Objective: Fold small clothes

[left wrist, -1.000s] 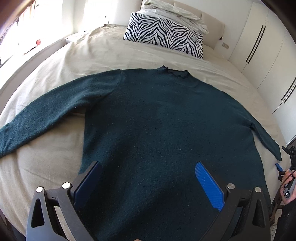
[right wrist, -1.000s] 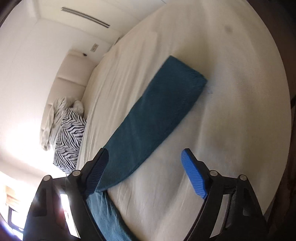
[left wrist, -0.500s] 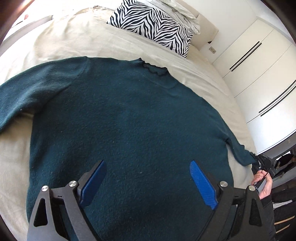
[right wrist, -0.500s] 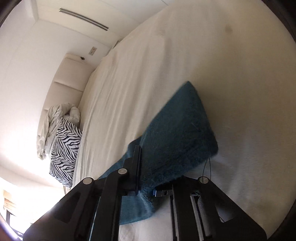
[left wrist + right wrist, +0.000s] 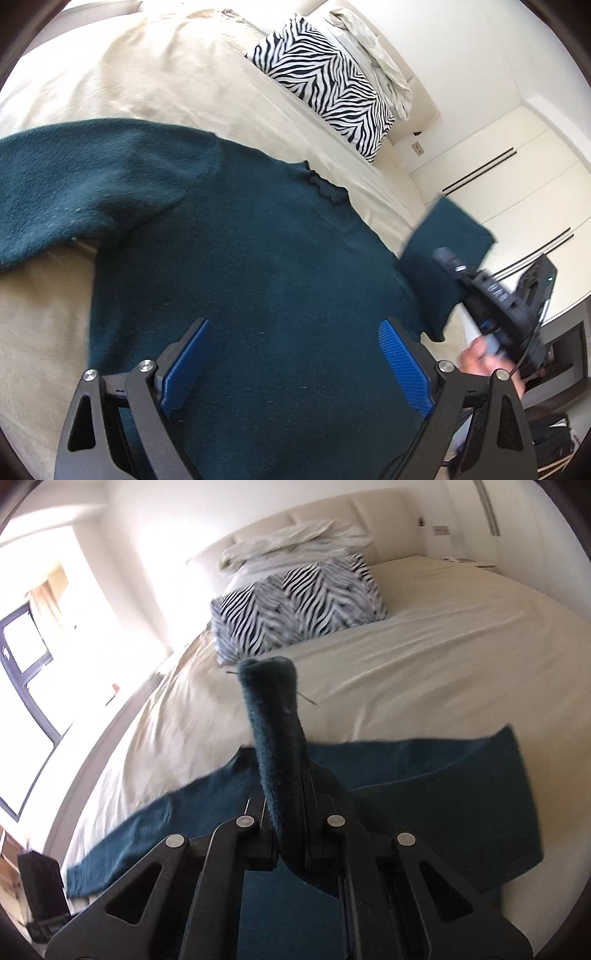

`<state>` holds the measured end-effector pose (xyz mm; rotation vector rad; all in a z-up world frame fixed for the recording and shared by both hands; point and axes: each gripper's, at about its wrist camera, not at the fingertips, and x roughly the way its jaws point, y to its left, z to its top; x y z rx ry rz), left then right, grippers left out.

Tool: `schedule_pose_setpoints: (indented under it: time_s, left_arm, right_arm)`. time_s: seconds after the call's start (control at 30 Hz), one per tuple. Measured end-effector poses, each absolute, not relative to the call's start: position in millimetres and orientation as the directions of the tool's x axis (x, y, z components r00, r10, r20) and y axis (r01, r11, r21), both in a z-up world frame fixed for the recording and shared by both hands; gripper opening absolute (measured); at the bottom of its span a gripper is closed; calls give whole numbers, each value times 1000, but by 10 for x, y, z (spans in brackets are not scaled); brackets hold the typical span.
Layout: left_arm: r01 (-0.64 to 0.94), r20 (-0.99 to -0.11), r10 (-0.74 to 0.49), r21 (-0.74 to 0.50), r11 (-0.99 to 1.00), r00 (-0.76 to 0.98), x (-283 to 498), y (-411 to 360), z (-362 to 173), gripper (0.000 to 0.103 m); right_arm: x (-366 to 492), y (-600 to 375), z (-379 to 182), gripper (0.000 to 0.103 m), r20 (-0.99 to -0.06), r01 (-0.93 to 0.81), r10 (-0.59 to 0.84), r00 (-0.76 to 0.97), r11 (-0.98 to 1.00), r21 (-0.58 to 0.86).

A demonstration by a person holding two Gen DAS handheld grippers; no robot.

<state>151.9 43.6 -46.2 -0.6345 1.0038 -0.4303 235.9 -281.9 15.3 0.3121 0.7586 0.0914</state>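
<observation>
A dark teal sweater [image 5: 258, 266] lies flat on the beige bed, collar toward the pillows. My left gripper [image 5: 295, 365] is open and empty, hovering over the sweater's lower body. My right gripper [image 5: 288, 834] is shut on the sweater's right sleeve [image 5: 275, 731] near the cuff and holds it lifted off the bed, the cuff sticking up past the fingers. In the left wrist view the raised sleeve [image 5: 443, 254] and the right gripper [image 5: 491, 295] show at the right. The other sleeve [image 5: 74, 184] lies spread to the left.
A zebra-print pillow [image 5: 325, 88] and crumpled white bedding [image 5: 373, 48] sit at the head of the bed. White wardrobe doors [image 5: 509, 192] stand to the right. A window [image 5: 26, 672] is on the far side. A dark object [image 5: 40, 890] stands beside the bed.
My right gripper closed on the right sleeve cuff and lifted it off the bed, swinging toward the sweater body. My left gripper moved closer over the sweater, still open.
</observation>
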Motion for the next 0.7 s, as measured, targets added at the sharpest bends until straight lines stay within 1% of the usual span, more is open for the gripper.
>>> schedule_pose_setpoints:
  time_s: [0.1,0.13,0.2,0.27,0.3,0.33,0.37,0.43,0.5,0.53,0.6,0.63,0.7]
  left_arm:
    - [16,-635,-612,-688,726,472,1517,599,-568,92]
    - [3,-633,-616,-696,718,468,1524,635,-604,92]
    - [-14,-628,-630,-713,701,457,1522,671,-650,92]
    - [-17,-623,-645,-725,688,443,1556,629,-693,92]
    - [-18,-622,-650,-728,685,436,1580,596,-708,92]
    - [-18,-621,-659,-734,679,426,1612,544,-726,92]
    - [-19,-615,-672,-743,669,413,1654,481,-747,92]
    - [-21,-609,-693,-757,654,386,1736,345,-788,93]
    - [-17,-600,-717,-771,637,355,1813,186,-805,93]
    - [-11,-597,-727,-776,631,339,1842,115,-826,95]
    - [-15,-622,-720,-760,650,306,1946,-21,-896,96]
    - [-18,-631,-713,-752,659,305,1975,-49,-920,96]
    - [-17,-636,-703,-745,667,317,2021,-77,-911,90]
  right_arm:
    - [2327,-2055,-458,8,-753,-53,241,612,963,265]
    - [2321,-1929,-584,9,-771,-76,250,586,964,255]
    - [2213,-1787,-746,20,-783,-89,281,555,956,281]
    - [2085,-1795,-806,44,-765,-76,329,553,935,347]
    - [1778,-1870,-731,50,-739,-67,358,570,917,393]
    - [1695,-1942,-698,59,-724,-59,370,582,907,416]
    - [1597,-2023,-633,66,-710,-50,377,595,899,436]
    - [1433,-2194,-574,67,-691,-29,392,607,880,474]
    - [1262,-2455,-568,67,-649,-2,437,623,830,558]
    - [1156,-2572,-561,67,-634,13,451,628,808,589]
    - [1069,-2815,-600,67,-616,62,459,640,768,637]
    - [1015,-2936,-609,67,-613,86,458,644,752,653]
    - [938,-3145,-701,67,-608,136,457,649,717,684]
